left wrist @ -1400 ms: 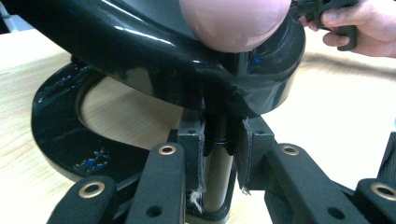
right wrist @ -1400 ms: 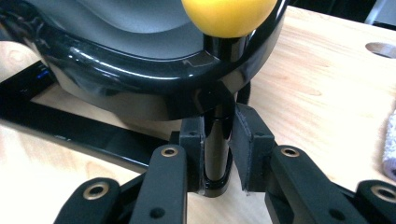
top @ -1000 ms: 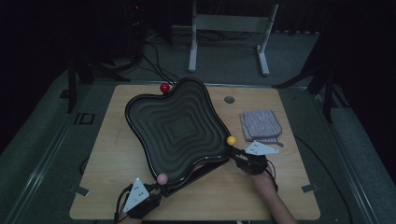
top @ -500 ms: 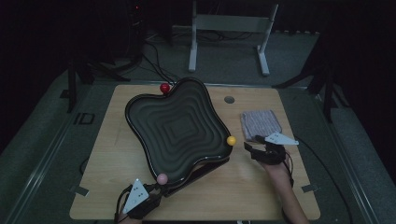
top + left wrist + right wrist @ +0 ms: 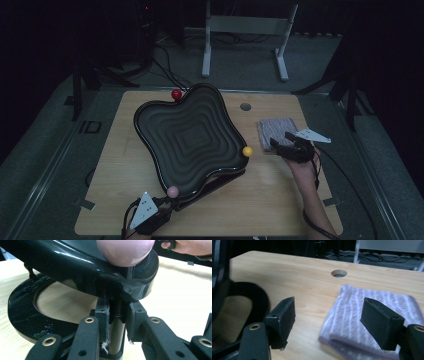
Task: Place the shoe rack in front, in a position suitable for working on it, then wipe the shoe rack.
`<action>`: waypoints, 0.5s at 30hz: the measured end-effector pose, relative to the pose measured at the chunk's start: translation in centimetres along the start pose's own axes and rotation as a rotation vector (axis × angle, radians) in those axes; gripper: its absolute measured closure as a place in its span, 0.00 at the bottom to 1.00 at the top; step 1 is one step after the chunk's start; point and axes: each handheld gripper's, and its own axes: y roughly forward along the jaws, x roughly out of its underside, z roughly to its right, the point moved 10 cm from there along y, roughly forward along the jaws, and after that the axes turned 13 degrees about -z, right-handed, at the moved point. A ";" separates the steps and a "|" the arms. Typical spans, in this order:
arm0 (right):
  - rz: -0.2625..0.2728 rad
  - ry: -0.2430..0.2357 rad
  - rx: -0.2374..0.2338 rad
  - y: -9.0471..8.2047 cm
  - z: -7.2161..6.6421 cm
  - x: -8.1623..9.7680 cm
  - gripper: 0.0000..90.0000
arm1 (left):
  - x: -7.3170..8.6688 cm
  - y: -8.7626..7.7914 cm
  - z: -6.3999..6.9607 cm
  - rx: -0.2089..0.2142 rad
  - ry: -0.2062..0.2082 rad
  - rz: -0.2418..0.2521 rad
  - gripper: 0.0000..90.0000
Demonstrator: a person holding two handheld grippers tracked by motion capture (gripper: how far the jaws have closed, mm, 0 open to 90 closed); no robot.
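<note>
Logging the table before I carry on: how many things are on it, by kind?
Balls on tray rim: 3, red, yellow, pink
Black wavy tray: 1
Folded striped cloth: 1
Total: 5

Folded cloth [image 5: 276, 131] right of tray [image 5: 190, 137], apart.

black ridged tray [image 5: 190, 137]; red [image 5: 176, 94], yellow [image 5: 247, 151], pink knobs [image 5: 173, 191]; purple striped cloth [image 5: 276, 131].

Three balls — red [image 5: 176, 94], yellow [image 5: 247, 151], pink [image 5: 173, 191] — one black wavy tray [image 5: 190, 137], one folded cloth [image 5: 276, 131].
</note>
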 end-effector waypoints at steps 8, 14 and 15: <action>-0.027 -0.021 0.033 1.6 1.7 -2.0 0.29 | 0.0 0.0 0.0 -0.003 0.002 -0.005 0.83; -0.058 0.004 0.037 3.2 2.8 -2.4 0.29 | 0.0 0.0 0.0 -0.002 -0.002 -0.003 0.83; -0.066 0.007 0.044 3.6 3.1 -2.4 0.29 | 0.0 0.0 0.0 -0.005 0.000 -0.004 0.83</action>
